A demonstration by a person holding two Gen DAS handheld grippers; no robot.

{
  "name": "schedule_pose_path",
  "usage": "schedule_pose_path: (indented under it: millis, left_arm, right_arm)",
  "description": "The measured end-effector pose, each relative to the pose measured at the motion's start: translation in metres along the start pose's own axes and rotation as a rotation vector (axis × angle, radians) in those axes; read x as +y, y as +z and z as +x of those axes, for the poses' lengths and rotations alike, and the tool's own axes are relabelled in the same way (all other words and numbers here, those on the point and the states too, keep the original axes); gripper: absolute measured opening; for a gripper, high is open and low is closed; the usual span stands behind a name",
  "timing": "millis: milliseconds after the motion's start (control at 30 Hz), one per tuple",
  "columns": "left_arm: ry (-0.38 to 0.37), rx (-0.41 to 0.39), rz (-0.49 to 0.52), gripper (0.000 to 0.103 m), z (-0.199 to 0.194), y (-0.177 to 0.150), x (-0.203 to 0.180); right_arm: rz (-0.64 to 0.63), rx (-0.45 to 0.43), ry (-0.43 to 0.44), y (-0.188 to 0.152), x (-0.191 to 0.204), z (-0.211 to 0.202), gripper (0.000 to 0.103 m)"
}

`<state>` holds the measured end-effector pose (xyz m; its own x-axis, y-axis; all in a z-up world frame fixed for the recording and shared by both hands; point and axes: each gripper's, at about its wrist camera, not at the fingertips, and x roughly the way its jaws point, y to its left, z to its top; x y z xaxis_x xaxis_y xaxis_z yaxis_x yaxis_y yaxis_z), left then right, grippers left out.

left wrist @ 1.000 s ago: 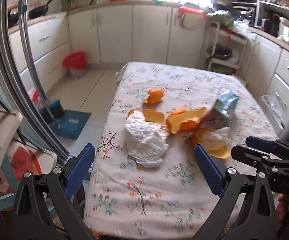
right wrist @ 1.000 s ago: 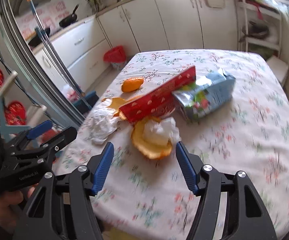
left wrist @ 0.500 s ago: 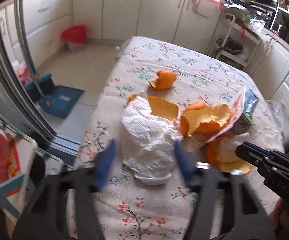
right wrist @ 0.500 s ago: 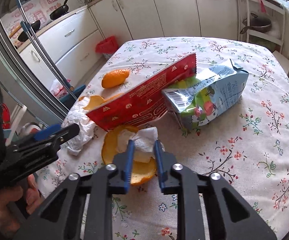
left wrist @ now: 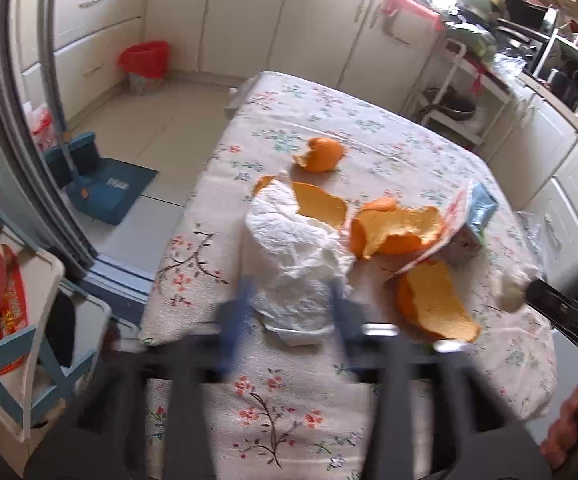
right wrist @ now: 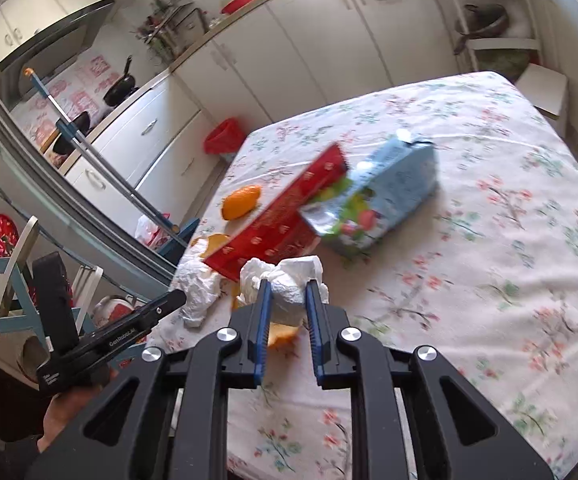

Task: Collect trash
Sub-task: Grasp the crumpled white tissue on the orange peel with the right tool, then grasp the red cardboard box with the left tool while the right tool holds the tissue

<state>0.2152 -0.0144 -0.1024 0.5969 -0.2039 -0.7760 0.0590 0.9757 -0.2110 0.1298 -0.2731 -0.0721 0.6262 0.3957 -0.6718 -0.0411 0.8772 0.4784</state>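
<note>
The table (left wrist: 389,152) carries the litter toward its near-left corner. Largest is the blue carton (right wrist: 389,188), light and crushable, best taken across its flat sides; the red packet (right wrist: 285,216) leaning on it is thin and floppy. The big crumpled tissue (left wrist: 293,260) by the left edge is soft and weightless, and the left gripper (left wrist: 289,312), blurred, straddles its near end, apparently closing; half a second ago it stood wider. The orange peels (left wrist: 393,228) are curled and brittle. The right gripper (right wrist: 287,300), then just nipping the small tissue wad (right wrist: 285,284) on a peel, now pinches it lifted clear.
</note>
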Motion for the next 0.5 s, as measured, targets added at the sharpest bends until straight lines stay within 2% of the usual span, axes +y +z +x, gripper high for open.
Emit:
schedule_pose_path:
  millis: [67,133,300,500]
  left_arm:
    - [0.029,-0.027,0.015,0.059,-0.005,0.0,-0.004]
    - [-0.014,-0.067,0.046,0.059,-0.017,-0.001,-0.015]
    - [-0.082,-0.141,0.295,0.06,-0.029,-0.009,-0.07]
    - [-0.086,-0.164,0.444,0.062,-0.01,0.001,-0.12]
  right_arm:
    - [0.008,0.007,-0.025,-0.004,-0.007,-0.003,0.018]
    - [0.015,0.018,-0.04,-0.007,-0.013,-0.005,0.018]
    - [0.038,0.06,-0.071,-0.013,-0.034,-0.006,0.018]
    - [0.068,0.097,-0.068,-0.018,-0.049,-0.007,0.018]
